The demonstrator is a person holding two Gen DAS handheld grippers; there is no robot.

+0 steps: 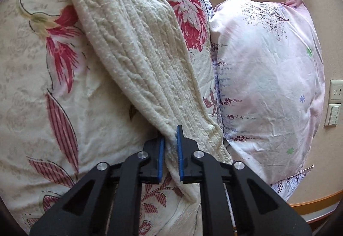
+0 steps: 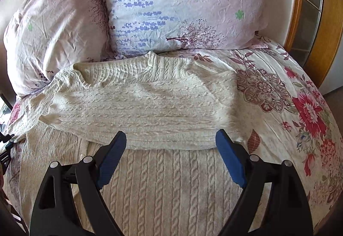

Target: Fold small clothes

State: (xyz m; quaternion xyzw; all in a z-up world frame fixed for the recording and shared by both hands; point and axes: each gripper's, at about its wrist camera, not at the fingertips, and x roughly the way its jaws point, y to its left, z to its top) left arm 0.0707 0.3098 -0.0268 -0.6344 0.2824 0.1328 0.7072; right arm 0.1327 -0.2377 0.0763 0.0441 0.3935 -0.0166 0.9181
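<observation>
Left gripper (image 1: 170, 139) clenched on cream sweater (image 2: 150, 105) sleeve edge. Right gripper (image 2: 171, 139) released, fingers wide, hovering over sweater. Sweater spread on floral bedspread (image 2: 278, 111), right sleeve folded across chest, below pillows (image 2: 182, 0).

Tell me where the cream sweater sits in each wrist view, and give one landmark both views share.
Left wrist view: the sweater runs as a sleeve from top left down to the centre, pinched in the left tool.
Right wrist view: it fills the centre and bottom, one sleeve folded across.
Shared landmark: the pink pillow by the wall socket.
</observation>
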